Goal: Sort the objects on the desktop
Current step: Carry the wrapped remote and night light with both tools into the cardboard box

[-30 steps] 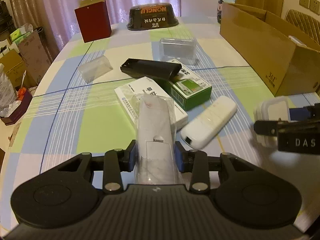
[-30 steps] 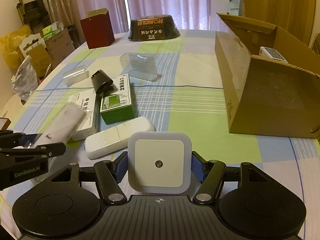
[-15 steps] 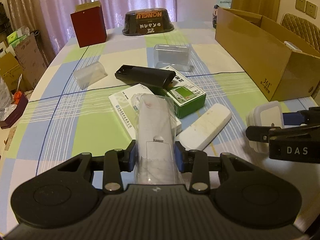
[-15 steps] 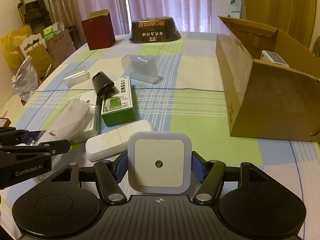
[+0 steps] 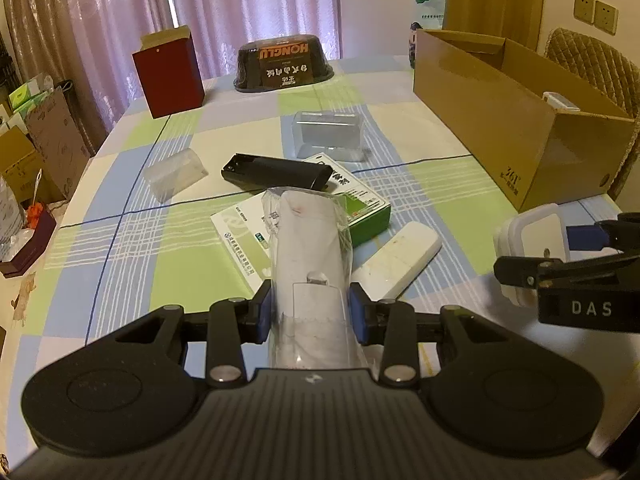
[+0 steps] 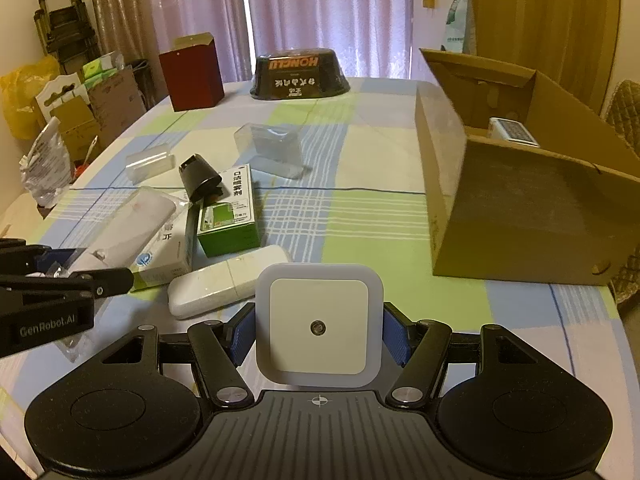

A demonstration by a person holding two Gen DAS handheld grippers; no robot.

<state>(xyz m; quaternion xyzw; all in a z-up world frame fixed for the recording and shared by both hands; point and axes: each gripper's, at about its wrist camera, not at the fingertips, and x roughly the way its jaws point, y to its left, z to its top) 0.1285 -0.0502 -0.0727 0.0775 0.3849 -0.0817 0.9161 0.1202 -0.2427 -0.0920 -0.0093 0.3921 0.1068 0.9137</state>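
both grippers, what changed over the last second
Both grippers lifted and drew back a little, so the table items sit farther off. The left gripper stays shut on the plastic-wrapped white device, the right gripper on the square night light. Nothing was released; the cardboard box kept its place.

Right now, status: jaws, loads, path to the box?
Left gripper shut on bagged white remote. Right gripper shut on square night light. Cardboard box open, ahead right. Nothing seen blocking.
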